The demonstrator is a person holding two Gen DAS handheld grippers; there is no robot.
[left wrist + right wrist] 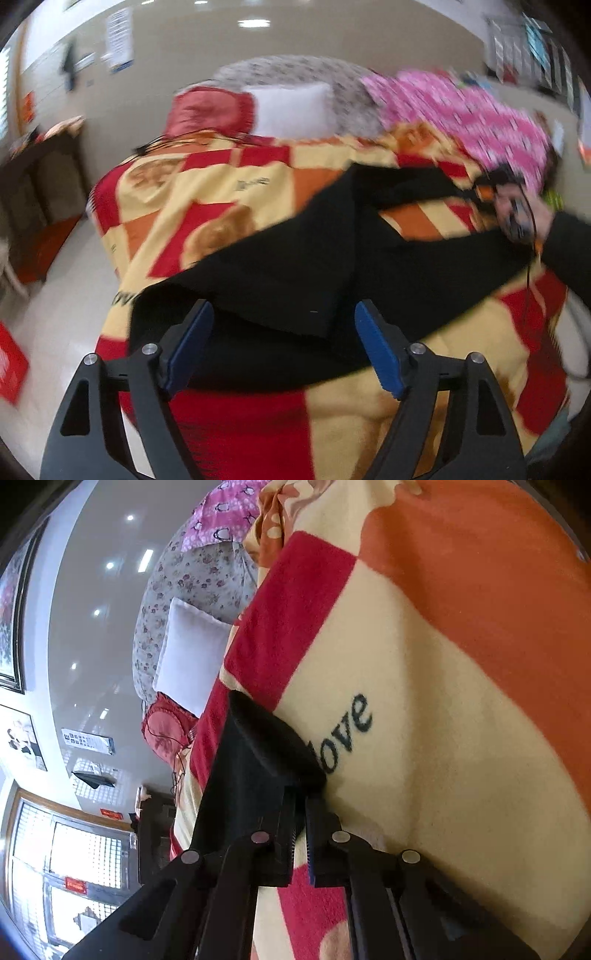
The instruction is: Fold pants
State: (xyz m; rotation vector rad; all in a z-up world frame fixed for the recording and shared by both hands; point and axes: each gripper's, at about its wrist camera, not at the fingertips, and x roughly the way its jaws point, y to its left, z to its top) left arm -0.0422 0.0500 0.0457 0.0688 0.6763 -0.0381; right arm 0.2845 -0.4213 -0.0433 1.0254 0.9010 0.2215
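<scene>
Bedroom, checked blanket [207,192] on the bed: right gripper [299,823], fingers clamped on the black pants [295,273], should pull evenly while left gripper [284,343], fingers apart, pins the fold.

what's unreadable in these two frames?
- Pants, left wrist view: motion blur; waistband or leg end can't be told, and the right part runs behind the right hand.
- Right tongs, right wrist view: shut on a pants fold; the cloth hides the tips.
- Left tongs: open; touching the pants or hovering, unclear.
- Blanket text: the pants cover its start.
</scene>
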